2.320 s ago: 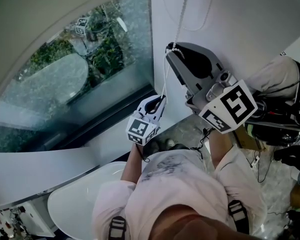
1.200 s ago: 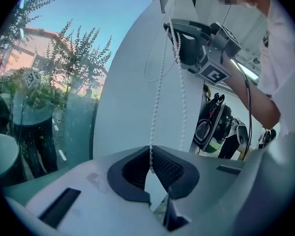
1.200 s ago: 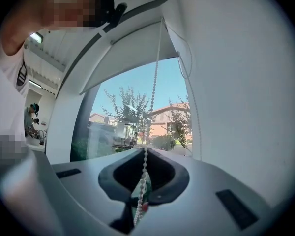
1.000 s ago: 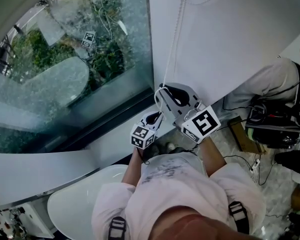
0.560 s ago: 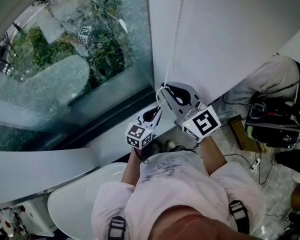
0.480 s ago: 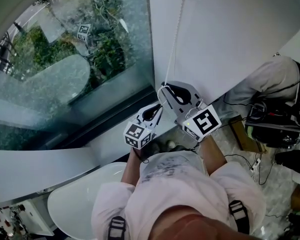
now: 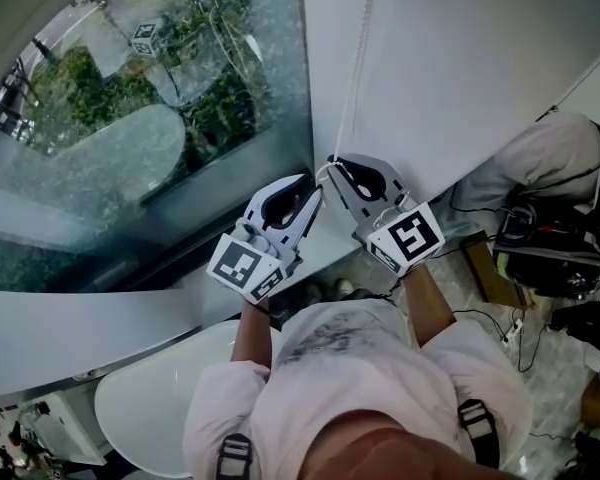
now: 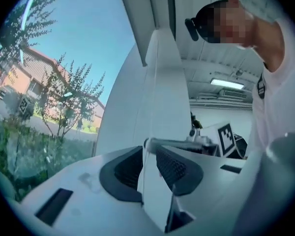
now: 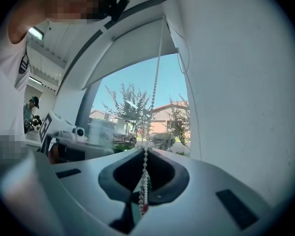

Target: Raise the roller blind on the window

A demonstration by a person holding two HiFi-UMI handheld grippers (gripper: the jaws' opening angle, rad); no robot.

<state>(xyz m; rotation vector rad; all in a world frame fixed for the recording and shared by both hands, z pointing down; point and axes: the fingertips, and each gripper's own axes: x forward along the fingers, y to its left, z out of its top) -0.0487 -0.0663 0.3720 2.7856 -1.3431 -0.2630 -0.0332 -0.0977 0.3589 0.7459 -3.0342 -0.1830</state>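
The white roller blind (image 7: 460, 68) hangs to the right of the window glass (image 7: 180, 118). Its bead chain (image 7: 355, 58) runs down to my right gripper (image 7: 332, 164), which is shut on it. In the right gripper view the chain (image 9: 155, 82) drops between that gripper's (image 9: 146, 152) closed jaws. My left gripper (image 7: 313, 185) sits just left of the right one, near the chain. Its jaws have just been opening. In the left gripper view a gap shows between its pads (image 8: 172, 168), and I cannot tell if a chain strand runs through it.
A white sill (image 7: 80, 338) runs under the window, with a rounded white tub (image 7: 150, 408) below it. At the right a seated person's sleeve (image 7: 540, 158), a black bag (image 7: 550, 258) and cables crowd the floor.
The left gripper has risen from below the right gripper to beside it, and its jaws have parted. The right gripper has stayed still on the chain.
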